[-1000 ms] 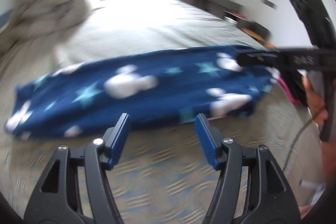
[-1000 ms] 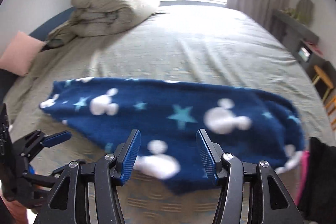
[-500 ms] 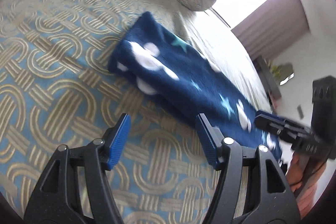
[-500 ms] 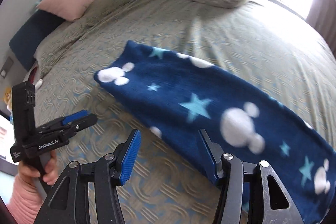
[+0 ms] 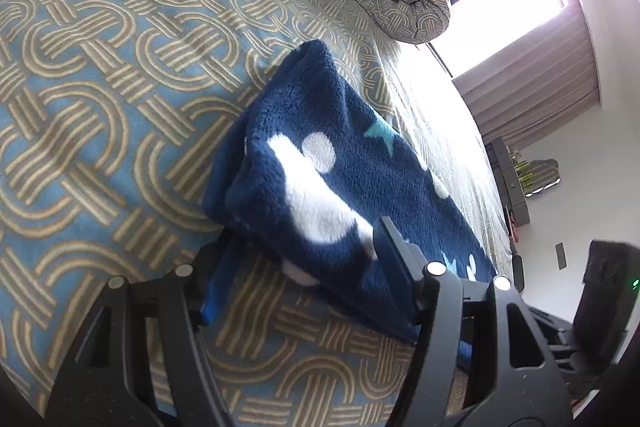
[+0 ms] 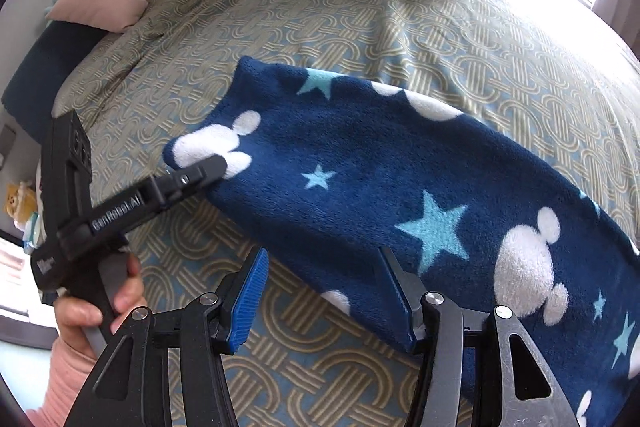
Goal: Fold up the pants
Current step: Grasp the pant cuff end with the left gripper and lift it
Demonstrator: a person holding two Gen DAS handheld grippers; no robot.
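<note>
Lying on the bed (image 6: 360, 27) are the pants (image 6: 380, 167); both left tongs (image 5: 296, 267) and right tongs (image 6: 324, 291) are standing open, straddling its near edge.

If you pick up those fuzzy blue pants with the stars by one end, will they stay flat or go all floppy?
Probably floppy: the pants are soft fleece and already sag into folds at the end near the left gripper. They will likely drape and trail on the bedspread. The fuzzy pile should grip the pads rather than slip.
</note>
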